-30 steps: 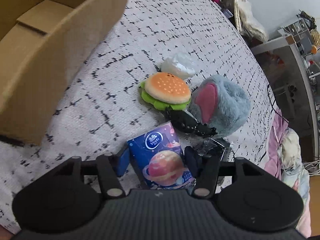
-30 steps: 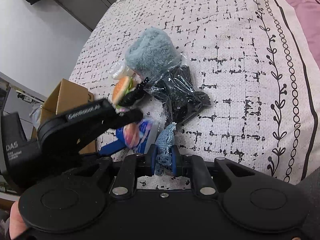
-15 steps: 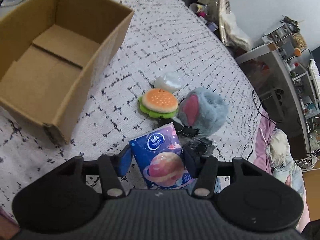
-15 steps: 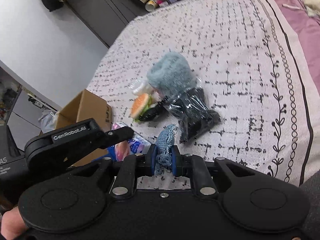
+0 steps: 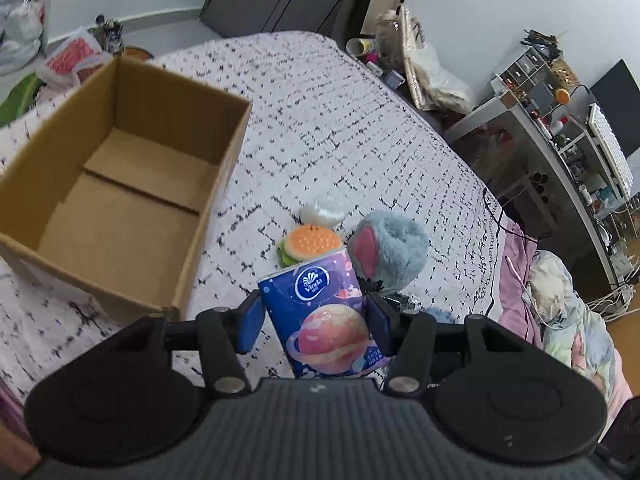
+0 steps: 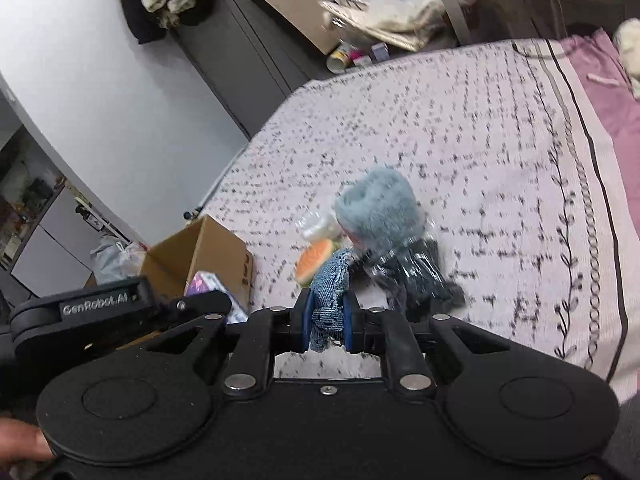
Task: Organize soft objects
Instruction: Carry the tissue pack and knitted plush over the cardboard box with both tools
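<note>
L fingers (image 5: 314, 322) grip tissue pack (image 5: 324, 316), R fingers (image 6: 327, 322) denim (image 6: 330, 292)

The blue tissue pack with a pink planet print (image 5: 326, 316) has a glossy, smooth plastic wrap. The open brown cardboard box (image 5: 216, 184) is matt, raw corrugated paper. The white bedspread with broken black checks (image 5: 320, 128) looks like coarse woven cloth. The grey-blue plush toy with a pink patch (image 5: 394, 248) is shaggy, fuzzy fabric; the orange and green burger toy (image 5: 310, 242) looks soft and matt. The scrap of blue denim cloth (image 6: 330, 292) is rough-woven with frayed edges. The black item in a clear bag (image 6: 416, 276) shines under crinkled film.
</note>
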{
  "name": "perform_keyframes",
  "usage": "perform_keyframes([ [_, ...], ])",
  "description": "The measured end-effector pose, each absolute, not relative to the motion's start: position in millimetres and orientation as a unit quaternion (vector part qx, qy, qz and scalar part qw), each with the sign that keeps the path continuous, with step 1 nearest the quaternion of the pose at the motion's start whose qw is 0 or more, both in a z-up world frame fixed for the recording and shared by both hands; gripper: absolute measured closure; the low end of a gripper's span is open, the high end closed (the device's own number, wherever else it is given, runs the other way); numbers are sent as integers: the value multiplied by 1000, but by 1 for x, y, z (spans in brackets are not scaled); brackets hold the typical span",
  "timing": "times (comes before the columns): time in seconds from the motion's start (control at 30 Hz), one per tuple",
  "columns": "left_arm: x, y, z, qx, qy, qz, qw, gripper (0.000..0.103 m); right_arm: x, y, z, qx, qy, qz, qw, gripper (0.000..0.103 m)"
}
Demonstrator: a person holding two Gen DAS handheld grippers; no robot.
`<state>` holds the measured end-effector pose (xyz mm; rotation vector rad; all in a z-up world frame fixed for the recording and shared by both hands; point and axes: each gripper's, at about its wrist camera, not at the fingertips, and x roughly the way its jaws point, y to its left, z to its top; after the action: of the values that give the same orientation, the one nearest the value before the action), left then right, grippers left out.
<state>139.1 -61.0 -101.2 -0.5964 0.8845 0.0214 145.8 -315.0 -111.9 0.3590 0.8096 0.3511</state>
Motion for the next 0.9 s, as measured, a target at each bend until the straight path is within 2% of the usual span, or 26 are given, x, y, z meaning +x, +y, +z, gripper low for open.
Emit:
perform_keyframes([
  [0.47, 130, -33, -67, -218, 394, 7, 893, 50, 158, -280, -82, 144, 334, 215, 907, 88],
  [0.9, 130, 11, -44, -208, 368, 31, 906, 49, 171, -245, -57, 136, 308, 256, 906, 88],
])
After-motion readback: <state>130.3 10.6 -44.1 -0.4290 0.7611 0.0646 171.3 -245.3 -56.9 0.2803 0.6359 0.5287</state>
